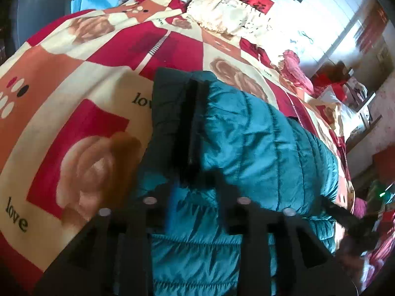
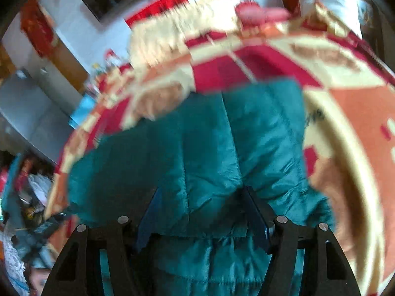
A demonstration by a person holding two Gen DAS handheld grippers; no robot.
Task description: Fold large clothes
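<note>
Item: teal quilted jacket (image 1: 259, 133), padded, with a dark lining or collar band (image 1: 170, 103) showing along one side. It lies on the bed, bunched into a thick bundle near the near edge, apparently part-folded, panels laid over one another.

Left tool (image 1: 195, 197): jaws stand partly apart over the jacket's lower quilting; blur hides the tips, so whether they pinch cloth cannot be told.

Right tool (image 2: 200, 212): blue-padded jaws spread wide, with a fold of teal fabric bulging up between them. The pads appear to flank the fold, yet a firm grip cannot be confirmed through the blur. Likely purpose: gathering a thick edge for the next fold.

Support: bedspread (image 1: 74, 74), red, cream and orange with roses and "love" lettering. Broad open room lies beyond the jacket.

Periphery: cream frilled pillow (image 1: 222, 14) at the far end; pink cloth (image 1: 296, 71) near the far bed edge; cluttered furniture beyond.
</note>
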